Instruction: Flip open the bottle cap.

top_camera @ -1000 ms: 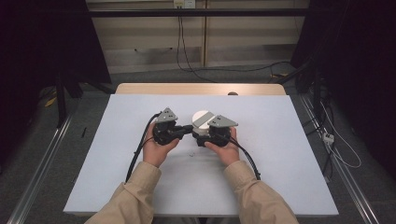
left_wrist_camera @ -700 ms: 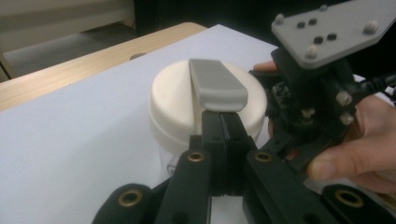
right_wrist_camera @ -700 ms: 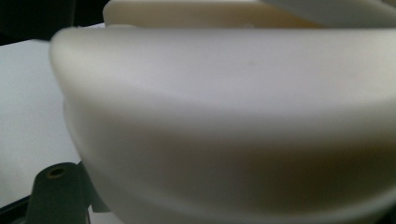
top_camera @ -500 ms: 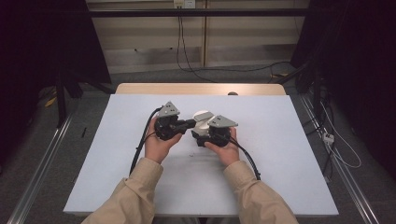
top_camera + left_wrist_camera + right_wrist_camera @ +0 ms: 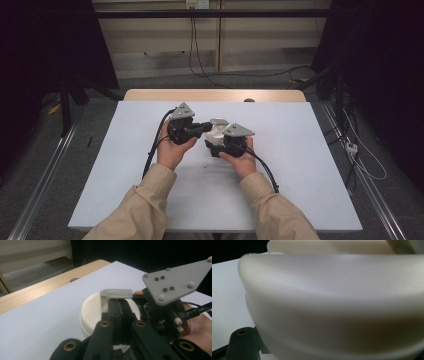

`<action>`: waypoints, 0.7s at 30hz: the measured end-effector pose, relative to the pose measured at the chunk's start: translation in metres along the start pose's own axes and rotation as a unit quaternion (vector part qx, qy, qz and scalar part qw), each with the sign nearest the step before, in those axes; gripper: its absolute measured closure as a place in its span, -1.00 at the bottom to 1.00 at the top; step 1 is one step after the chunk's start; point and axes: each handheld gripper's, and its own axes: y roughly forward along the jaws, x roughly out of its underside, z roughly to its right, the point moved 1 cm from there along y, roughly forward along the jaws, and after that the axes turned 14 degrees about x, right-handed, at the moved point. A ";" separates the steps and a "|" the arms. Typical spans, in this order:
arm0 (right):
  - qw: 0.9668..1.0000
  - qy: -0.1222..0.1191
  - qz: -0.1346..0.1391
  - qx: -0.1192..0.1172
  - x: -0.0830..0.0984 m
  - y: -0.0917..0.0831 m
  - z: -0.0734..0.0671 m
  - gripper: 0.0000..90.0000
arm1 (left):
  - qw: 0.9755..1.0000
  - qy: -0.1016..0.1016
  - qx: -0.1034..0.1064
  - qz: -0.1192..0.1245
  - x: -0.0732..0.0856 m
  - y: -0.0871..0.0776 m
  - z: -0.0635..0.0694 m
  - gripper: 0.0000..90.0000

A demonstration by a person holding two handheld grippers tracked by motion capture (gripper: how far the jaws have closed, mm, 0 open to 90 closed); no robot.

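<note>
Mid-table [image 5: 300, 165]: left tongs [image 5: 119, 305] clamp tab [image 5: 116, 293] on white container [image 5: 93, 312].

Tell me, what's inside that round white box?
That can't be seen: the lid covers the round white box. On top sits a pale tab, and the left hand-held gripper has its jaws together right under it.

Lab or recording studio setup, not home. White table [image 5: 310, 165] centre frame with wooden edge strip [image 5: 215, 95] at far side. Black curtains [image 5: 45, 55] upper left and upper right. Cables [image 5: 197, 45] hanging down beige back wall, top centre. Metal floor rails [image 5: 45, 175] lower left, lower right. Grey floor.
</note>
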 end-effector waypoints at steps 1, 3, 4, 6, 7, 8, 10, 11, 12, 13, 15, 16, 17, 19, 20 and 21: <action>1.000 0.000 0.000 0.000 0.000 0.000 0.000 -0.58 | 1.000 0.001 0.000 0.001 -0.002 0.001 -0.001 1.00; 1.000 0.000 0.000 0.000 0.000 0.000 0.000 -0.58 | 1.000 0.001 0.000 0.001 -0.004 0.002 -0.001 1.00; 1.000 0.001 0.000 0.000 0.000 0.000 0.000 -0.58 | 1.000 0.004 0.000 0.000 -0.005 0.002 -0.001 1.00; 1.000 0.001 0.000 -0.001 0.000 0.000 0.000 -0.58 | 1.000 0.003 0.000 -0.001 -0.007 0.003 -0.001 1.00; 1.000 0.001 0.000 0.000 0.000 0.000 0.000 -0.58 | 1.000 0.003 0.000 -0.001 -0.007 0.003 -0.001 1.00; 1.000 0.000 0.000 -0.001 0.000 0.000 0.000 -0.58 | 1.000 0.002 -0.001 -0.001 -0.008 0.004 -0.002 1.00; 1.000 0.001 0.000 -0.001 0.000 0.000 0.000 -0.58 | 1.000 0.002 -0.001 0.000 -0.009 0.004 -0.002 1.00; 1.000 0.000 0.000 -0.001 0.000 0.000 0.000 -0.58 | 1.000 0.001 -0.001 0.002 -0.009 0.004 -0.002 1.00; 1.000 0.000 0.000 -0.001 0.000 0.000 0.000 -0.58 | 1.000 0.002 -0.001 0.002 -0.010 0.005 -0.003 1.00; 1.000 0.000 0.000 -0.001 0.000 0.000 0.000 -0.58 | 1.000 0.003 0.000 0.003 -0.011 0.006 -0.003 1.00; 1.000 0.000 0.000 -0.001 0.000 0.000 0.000 -0.58 | 1.000 -0.001 0.000 0.005 -0.012 0.007 -0.004 1.00; 1.000 0.000 0.000 -0.001 0.000 0.000 0.000 -0.58 | 1.000 0.001 0.000 0.004 -0.013 0.007 -0.004 1.00; 1.000 0.000 0.000 -0.001 0.000 0.000 0.000 -0.58 | 1.000 0.001 0.000 0.004 -0.013 0.007 -0.004 1.00; 1.000 -0.001 0.000 0.000 0.000 0.000 0.000 -0.58 | 1.000 0.001 0.001 0.006 -0.015 0.009 -0.004 1.00; 1.000 -0.001 0.000 0.000 0.000 0.000 0.000 -0.58 | 1.000 0.001 0.000 0.005 -0.016 0.011 -0.004 1.00; 1.000 0.000 -0.001 -0.001 0.000 0.000 0.000 -0.58 | 1.000 0.001 0.000 0.005 -0.016 0.011 -0.004 1.00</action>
